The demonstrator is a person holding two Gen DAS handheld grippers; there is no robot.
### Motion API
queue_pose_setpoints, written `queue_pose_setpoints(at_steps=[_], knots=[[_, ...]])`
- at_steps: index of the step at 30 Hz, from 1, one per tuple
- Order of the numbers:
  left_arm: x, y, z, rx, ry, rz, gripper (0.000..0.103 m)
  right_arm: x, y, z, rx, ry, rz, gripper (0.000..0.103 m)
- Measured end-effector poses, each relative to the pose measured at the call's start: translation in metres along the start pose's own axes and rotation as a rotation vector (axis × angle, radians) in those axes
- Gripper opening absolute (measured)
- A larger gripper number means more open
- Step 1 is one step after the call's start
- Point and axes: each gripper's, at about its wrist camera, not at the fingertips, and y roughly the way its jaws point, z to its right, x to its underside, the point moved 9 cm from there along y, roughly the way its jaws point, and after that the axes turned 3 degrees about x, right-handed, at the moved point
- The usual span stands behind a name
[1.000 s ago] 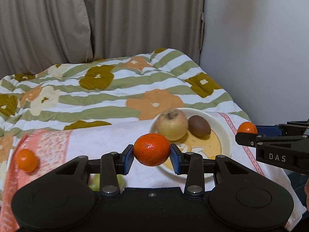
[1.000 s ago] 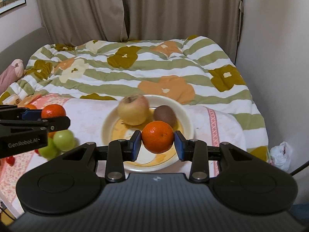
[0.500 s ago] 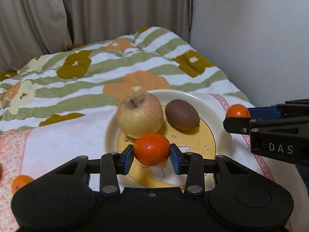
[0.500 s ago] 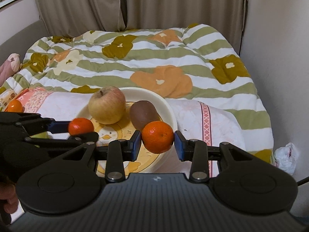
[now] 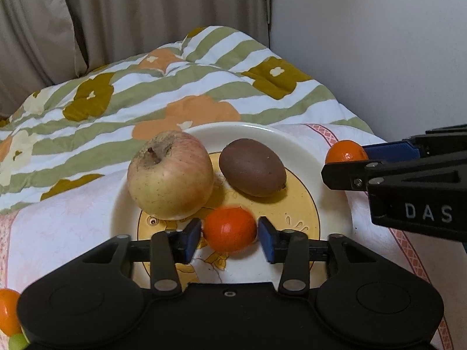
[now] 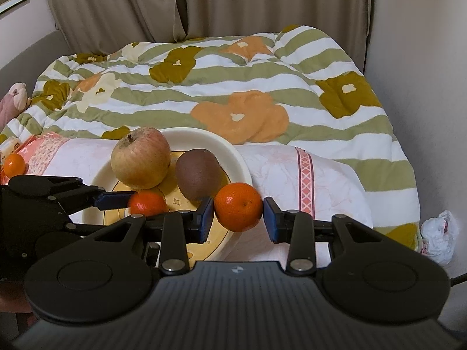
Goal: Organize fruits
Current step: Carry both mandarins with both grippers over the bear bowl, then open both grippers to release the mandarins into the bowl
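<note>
A cream plate (image 5: 292,137) with a yellow centre holds an apple (image 5: 170,175) and a brown kiwi (image 5: 252,169). My left gripper (image 5: 230,237) hangs low over the plate's near side. Its jaws are opening, and a blurred mandarin (image 5: 230,229) sits between the blue pads with small gaps on both sides. My right gripper (image 6: 238,218) is shut on a second mandarin (image 6: 238,210), just off the plate's right rim (image 6: 239,163). In the left wrist view this gripper (image 5: 344,162) and its mandarin (image 5: 346,151) come in from the right.
The plate rests on a pink-and-white cloth (image 6: 292,180) over a striped flowered quilt (image 6: 233,87). A loose mandarin (image 6: 13,164) lies at the cloth's left end, and a green fruit (image 5: 17,342) shows nearby. A wall (image 5: 379,58) stands close on the right, with a white bag (image 6: 437,236) below it.
Both grippers have come down and closer to the plate. The left jaws have parted, and their mandarin has come free and blurs between the pads. The right mandarin stays clamped.
</note>
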Motion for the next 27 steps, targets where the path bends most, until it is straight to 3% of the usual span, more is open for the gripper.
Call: queue_pose_setpoints(at_steps=[2,5,11,18,24,25,27], knots=[[-0.001,-0.005,-0.001,-0.007,0.013,0.013,0.070,-0.001,-0.001,-0.001,-0.004,-0.003,0.003,0.052],[-0.001,-0.013,-0.003,-0.006,0.003,0.022,0.079,-0.002,-0.003,-0.004,-0.014,-0.017,0.002,0.052],[0.004,-0.035,-0.016,-0.031,-0.040,0.039,0.085,0.002,-0.003,-0.022,-0.076,-0.071,-0.014,0.052],[0.018,-0.056,-0.038,-0.078,-0.074,0.034,0.086,0.012,0.009,-0.045,-0.108,-0.199,-0.021,0.052],[0.029,-0.062,-0.053,-0.116,-0.100,0.024,0.085,0.017,0.017,-0.049,-0.122,-0.220,-0.028,0.053],[0.031,-0.063,-0.054,-0.120,-0.102,0.024,0.085,0.018,0.018,-0.048,-0.121,-0.221,-0.026,0.054],[0.033,-0.063,-0.055,-0.131,-0.103,0.020,0.086,0.018,0.017,-0.048,-0.118,-0.227,-0.020,0.070]])
